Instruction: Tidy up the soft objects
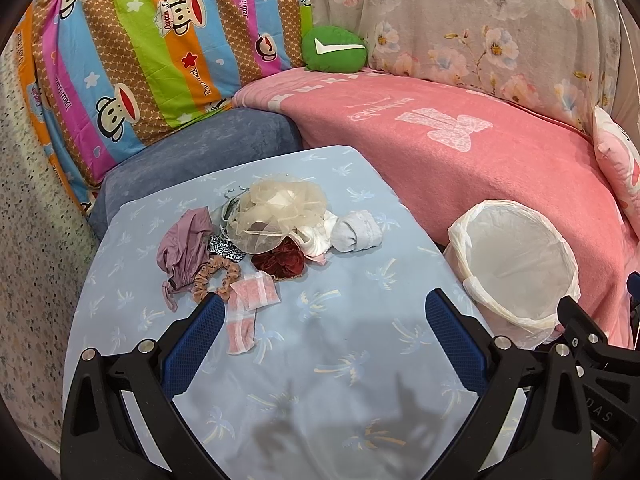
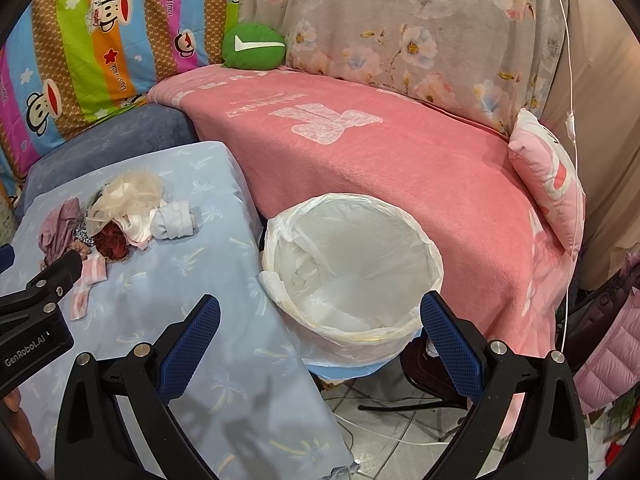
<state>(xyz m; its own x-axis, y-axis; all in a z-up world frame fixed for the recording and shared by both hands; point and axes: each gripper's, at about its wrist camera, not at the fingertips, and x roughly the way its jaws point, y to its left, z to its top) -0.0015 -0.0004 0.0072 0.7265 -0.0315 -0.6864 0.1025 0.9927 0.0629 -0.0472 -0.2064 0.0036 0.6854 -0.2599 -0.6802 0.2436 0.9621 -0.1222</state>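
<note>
The small soft items lie tangled in one pile on the blue palm-print cloth, so a grab at the pink-striped sock may drag the scrunchie along or miss the lined bin. The left gripper and right gripper both stand wide apart, holding nothing.

Soft items pile on blue cloth

A green cushion rests beside the pink blanket.
</note>
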